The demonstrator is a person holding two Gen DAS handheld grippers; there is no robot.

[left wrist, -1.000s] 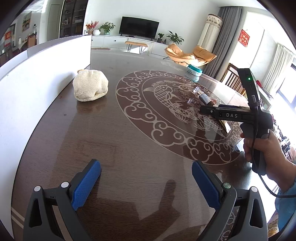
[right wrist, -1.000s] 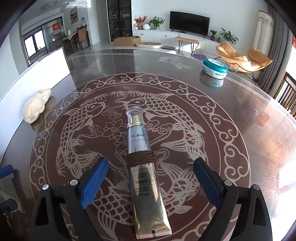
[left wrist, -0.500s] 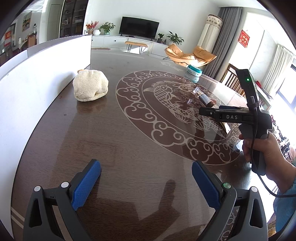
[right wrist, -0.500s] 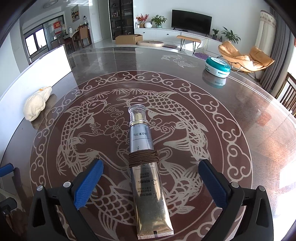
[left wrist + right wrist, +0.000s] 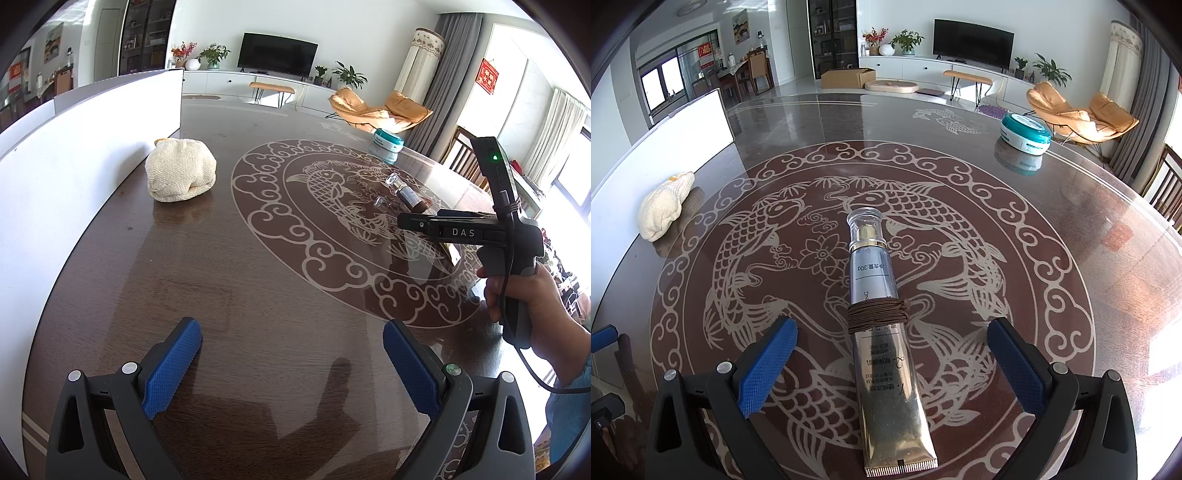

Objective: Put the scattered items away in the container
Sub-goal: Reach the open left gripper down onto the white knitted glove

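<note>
dark fish-patterned table (image 5: 1108,258), television (image 5: 973,37), orange lounge chair (image 5: 1078,114) beyond

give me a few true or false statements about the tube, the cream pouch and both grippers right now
1. The tube lies flat on the table between the open right gripper fingers. True.
2. Brown cord is wound around the tube. True.
3. The left gripper is shut on the cream pouch. False: it is open, holding nothing, and the pouch lies far ahead beside the white container.
4. The teal-lidded jar touches the tube. False: it sits well apart.
</note>
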